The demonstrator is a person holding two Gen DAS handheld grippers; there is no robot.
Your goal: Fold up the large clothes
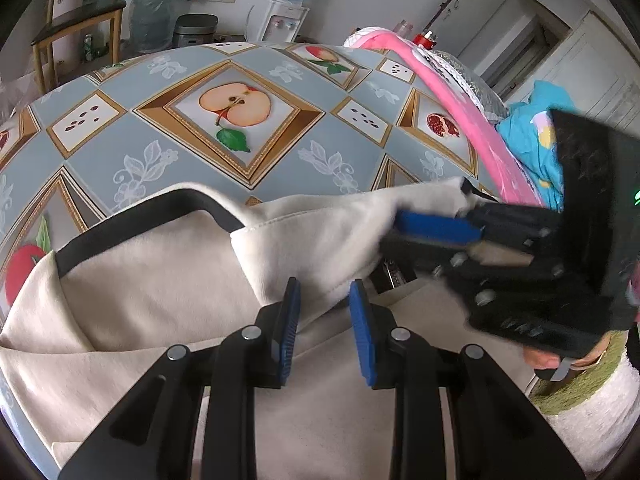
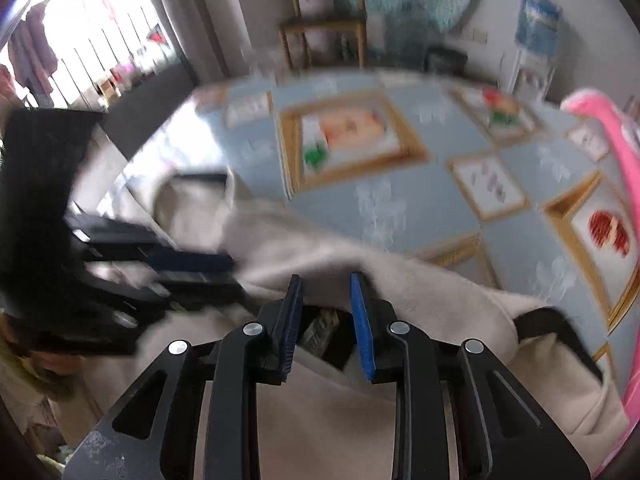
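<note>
A cream garment with black trim [image 1: 160, 292] lies on the fruit-patterned tablecloth [image 1: 240, 120]. In the left wrist view my left gripper [image 1: 324, 292] is open, its blue pads either side of a raised cream fold. The right gripper [image 1: 396, 226] comes in from the right, its blue pads against the same fold; whether it grips the cloth is unclear. In the blurred right wrist view my right gripper [image 2: 325, 290] is open over the garment [image 2: 440, 300], with the left gripper [image 2: 230, 268] at the left.
A pink hoop-shaped rim [image 1: 460, 108] and blue cloth [image 1: 532, 136] lie at the table's right. A wooden chair [image 1: 76, 28], water dispenser [image 1: 284, 20] and rice cooker [image 1: 196, 30] stand behind the table. A window [image 2: 80, 40] is at the far left.
</note>
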